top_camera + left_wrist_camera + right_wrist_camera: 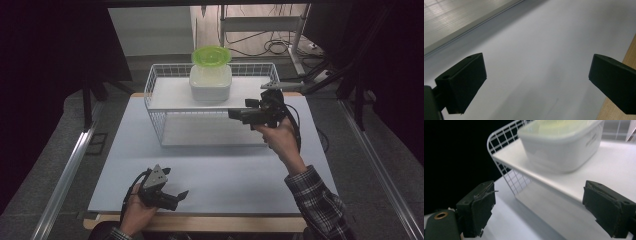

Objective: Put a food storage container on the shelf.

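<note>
Two grippers, left gripper point(176, 196) and right gripper point(235, 114), blocky black fingers wide apart, near white wire rack point(155, 75).

The table top point(210, 170) is a matt, smooth pale sheet over a wooden edge point(624, 57). The rack point(165, 117) is white-coated wire. The container point(564, 147) looks like smooth white plastic, its green lid point(211, 55) perhaps translucent plastic.

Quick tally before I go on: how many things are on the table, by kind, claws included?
Wire rack: 1
White tub: 1
Green lid: 1
Claws: 2, left claw low near the front edge, right claw raised beside the rack, both open and empty
Total: 5
</note>
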Motion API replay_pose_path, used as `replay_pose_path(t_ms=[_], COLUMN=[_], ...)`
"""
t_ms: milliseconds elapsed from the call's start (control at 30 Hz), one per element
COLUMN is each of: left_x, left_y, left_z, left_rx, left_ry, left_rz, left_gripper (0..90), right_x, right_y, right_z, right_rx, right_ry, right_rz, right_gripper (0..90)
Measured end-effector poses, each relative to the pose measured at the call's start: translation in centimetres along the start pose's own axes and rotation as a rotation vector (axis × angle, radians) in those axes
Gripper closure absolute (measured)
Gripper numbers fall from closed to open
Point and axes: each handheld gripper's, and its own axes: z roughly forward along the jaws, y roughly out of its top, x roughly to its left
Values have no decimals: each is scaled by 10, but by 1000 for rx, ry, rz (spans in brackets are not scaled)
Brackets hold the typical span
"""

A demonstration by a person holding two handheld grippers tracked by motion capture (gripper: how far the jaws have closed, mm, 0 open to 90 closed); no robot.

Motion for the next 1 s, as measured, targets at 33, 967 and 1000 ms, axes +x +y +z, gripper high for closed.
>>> replay_pose_path(t_ms=[33,967,1000], left_x=[0,3,3], left_y=[0,-1,-1], left_z=[0,-3,-3], left_rx=[-2,-32,-31], left_ry=[0,9,10], left_rz=[1,-12,-10], left_gripper=[12,12,12], right_x=[1,-3,-4], right_y=[-5,-127,-131], right_z=[0,-22,-23], right_rx=[5,24,31], right_ry=[-8,-98,-100], right_rz=[-13,-121,-120], right_gripper=[100,40,39])
